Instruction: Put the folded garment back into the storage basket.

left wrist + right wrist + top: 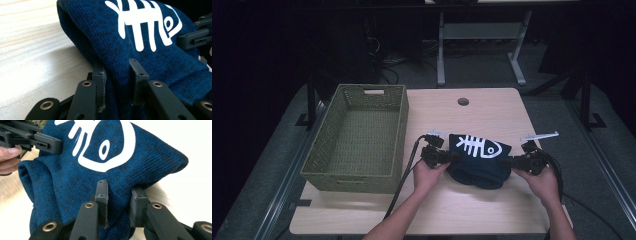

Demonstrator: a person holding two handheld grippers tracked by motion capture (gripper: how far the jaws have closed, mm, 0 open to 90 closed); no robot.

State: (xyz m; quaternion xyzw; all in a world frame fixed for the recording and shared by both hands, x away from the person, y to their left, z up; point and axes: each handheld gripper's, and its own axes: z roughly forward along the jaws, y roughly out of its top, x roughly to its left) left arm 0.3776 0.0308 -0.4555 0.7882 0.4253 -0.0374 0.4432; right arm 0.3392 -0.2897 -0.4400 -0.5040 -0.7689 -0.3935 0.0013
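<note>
A folded dark blue knitted garment [479, 160] with a white fish-skeleton print lies on the wooden table, right of centre. My left gripper [451, 157] is shut on its left edge; in the left gripper view the blue knit [150, 42] bunches between the two black jaws, my left gripper [117, 82]. My right gripper [510, 162] is shut on the garment's right edge; in the right gripper view a fold of the knit [75, 185] is pinched at my right gripper [119, 202]. The left gripper's arm [30, 140] shows at the far side there.
A green woven basket [324, 150] stands empty on the left part of the table [462, 215]. A round cable hole [463, 101] sits near the far edge. Cables trail off the near edge. Desk legs stand on the floor beyond.
</note>
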